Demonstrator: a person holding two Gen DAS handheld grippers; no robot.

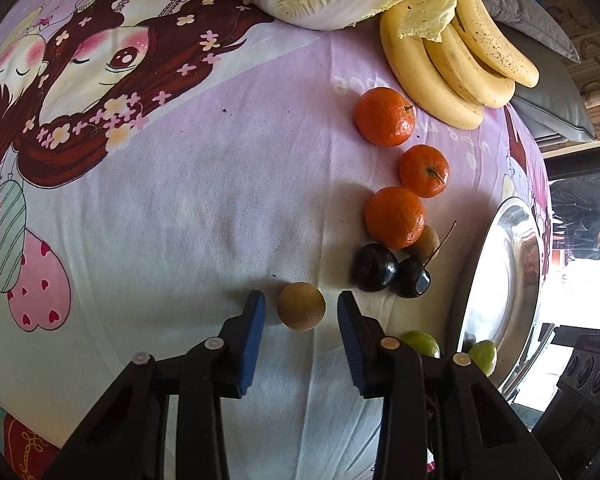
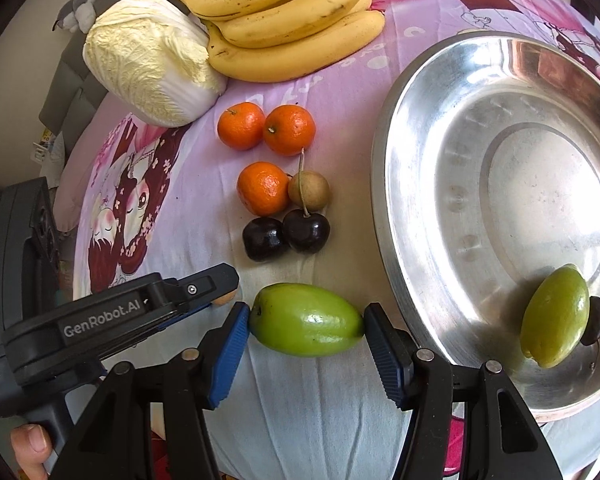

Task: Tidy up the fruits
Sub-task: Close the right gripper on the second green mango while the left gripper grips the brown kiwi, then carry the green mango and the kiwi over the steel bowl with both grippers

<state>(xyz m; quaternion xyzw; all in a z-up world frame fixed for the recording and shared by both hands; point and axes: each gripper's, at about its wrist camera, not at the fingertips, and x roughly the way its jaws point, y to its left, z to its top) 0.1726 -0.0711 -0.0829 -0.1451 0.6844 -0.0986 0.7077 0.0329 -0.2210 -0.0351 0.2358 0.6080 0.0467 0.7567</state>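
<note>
The left gripper point(image 1: 301, 308) is bracketing a brown longan point(image 1: 301, 306), jaws not yet touching; the right gripper point(image 2: 305, 330) is gripping a green fruit point(image 2: 306, 325); next, carrying both to the metal tray point(image 2: 400, 216).

A bed point(image 2: 332, 420) covered by a cartoon-print sheet point(image 1: 140, 208) carried everything. On it lay a napa cabbage point(image 2: 152, 60) beside a bunch of bananas point(image 2: 292, 20), three mandarins point(image 2: 288, 130), two dark cherries point(image 2: 306, 230), a brown longan point(image 2: 310, 190), another longan point(image 1: 301, 306), a green fruit point(image 2: 306, 324) and a steel basin point(image 2: 420, 200).
</note>
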